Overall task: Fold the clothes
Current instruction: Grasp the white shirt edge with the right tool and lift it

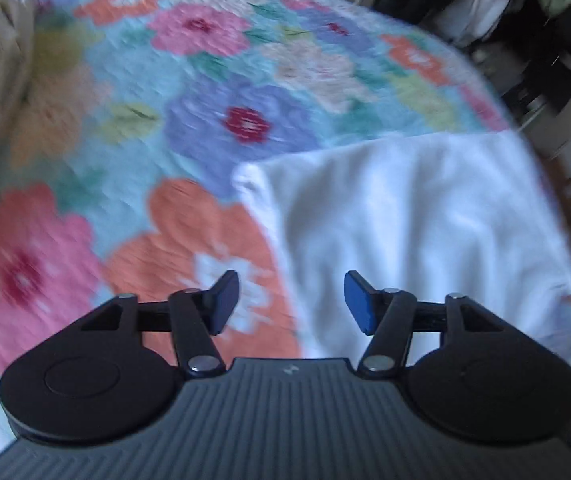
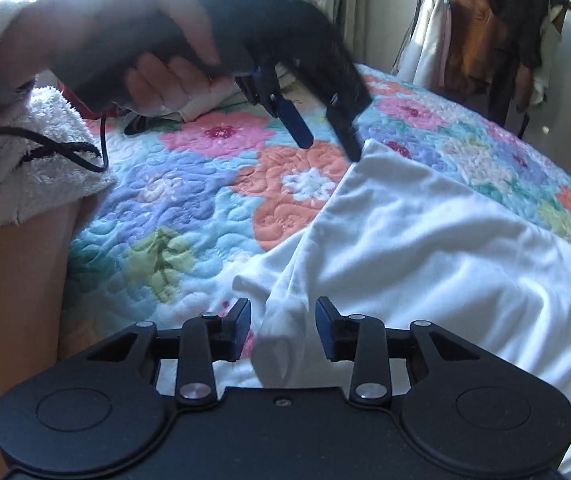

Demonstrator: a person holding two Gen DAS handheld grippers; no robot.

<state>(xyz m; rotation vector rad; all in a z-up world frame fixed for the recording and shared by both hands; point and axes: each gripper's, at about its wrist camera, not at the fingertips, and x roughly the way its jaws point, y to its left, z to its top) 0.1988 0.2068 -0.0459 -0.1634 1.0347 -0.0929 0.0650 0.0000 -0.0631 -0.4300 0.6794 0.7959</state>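
Left wrist view is smeared by motion blur, so the flowers of the quilted floral bedspread run together and the dark clutter beyond the bed's far edge cannot be made out. The left gripper hangs above the seam where the white cotton garment meets the quilt; its blue-padded fingers stand apart with nothing between them. The garment's near edge is hidden under the gripper body, and its right side is lost in blur at the edge of the bed.

Right wrist view is sharper. The same white garment lies spread on the quilted bedspread, its far corner reaching toward an orange flower and its near part cut off behind the gripper body. The right gripper has a raised fold of the white cloth standing between its fingers. A gap shows on either side of the fold, so the picture does not settle whether the pads press on it; going by how narrow the fingers sit, they are taken as closed on the cloth.

Across the bed the left gripper points down beside the garment's far corner, fingers spread and empty, held by a hand in a fluffy white sleeve. Hanging clothes at the back are partly in shadow.
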